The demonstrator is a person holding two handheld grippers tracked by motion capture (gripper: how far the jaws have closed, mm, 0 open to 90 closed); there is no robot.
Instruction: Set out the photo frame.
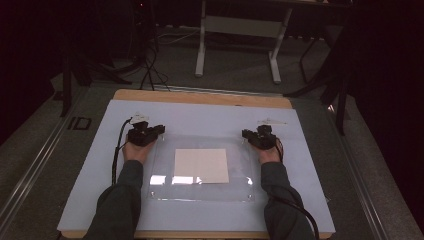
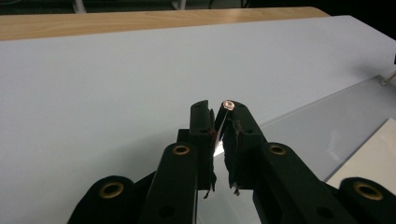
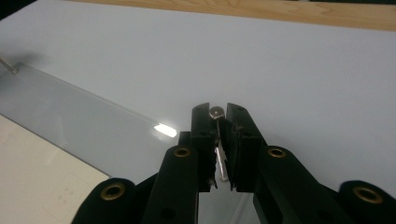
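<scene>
wood shows at the far edge of the desk (image 1: 200, 96), under a pale blue mat (image 1: 200, 117) that covers most of it. on the mat lies a clear sheet (image 1: 200, 190), flat and glossy with glare along its near part, and under or on its middle sits a white paper (image 1: 201, 165); which, i cannot tell. the left gripper (image 1: 159, 131) and right gripper (image 1: 245, 134) sit at the sheet's two far corners. each has its fingers (image 2: 201, 126) nearly closed, pinched on a small round-headed pin (image 2: 228, 104) at the left corner and a like pin (image 3: 215, 112) at the right. the sheet looks stiff, light and slippery, likely to scratch or crack if bent, so the corner pins seem the best hold, both lifted evenly to keep it from flexing or sliding off the paper.
</scene>
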